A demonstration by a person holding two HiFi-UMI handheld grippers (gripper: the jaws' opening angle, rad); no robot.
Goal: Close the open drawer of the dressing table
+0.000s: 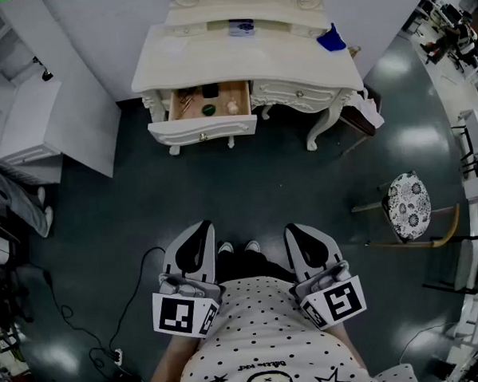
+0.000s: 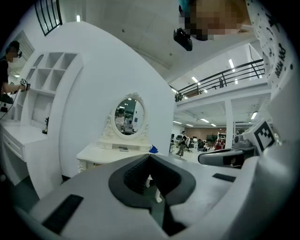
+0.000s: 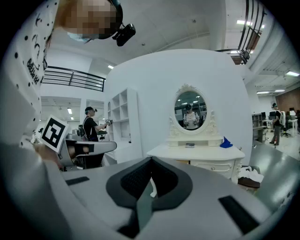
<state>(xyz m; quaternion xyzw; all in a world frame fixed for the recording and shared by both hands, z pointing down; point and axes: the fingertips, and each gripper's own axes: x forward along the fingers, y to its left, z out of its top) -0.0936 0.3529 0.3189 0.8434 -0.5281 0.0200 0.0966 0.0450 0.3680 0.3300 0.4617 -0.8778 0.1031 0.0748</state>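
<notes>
though drawer (image 1: pixel 202 131) open, cream dressing table (image 1: pixel 216 63) against white wall (image 1: pixel 111 41), dark floor (image 1: pixel 263 185)

L gripper (image 1: pixel 199 226) held just left of torso (image 1: pixel 262 329), R gripper (image 1: pixel 295 228) just right of it. Both close in at torso front, side by side, well apart from each other. Both point fwd, away from torso, tipped slightly down. L jaws pressed together tip to tip, nothing betw them. R jaws likewise closed, empty. Marker cubes (image 1: pixel 184 314) at grippers' rear ends, flanking torso.
</notes>
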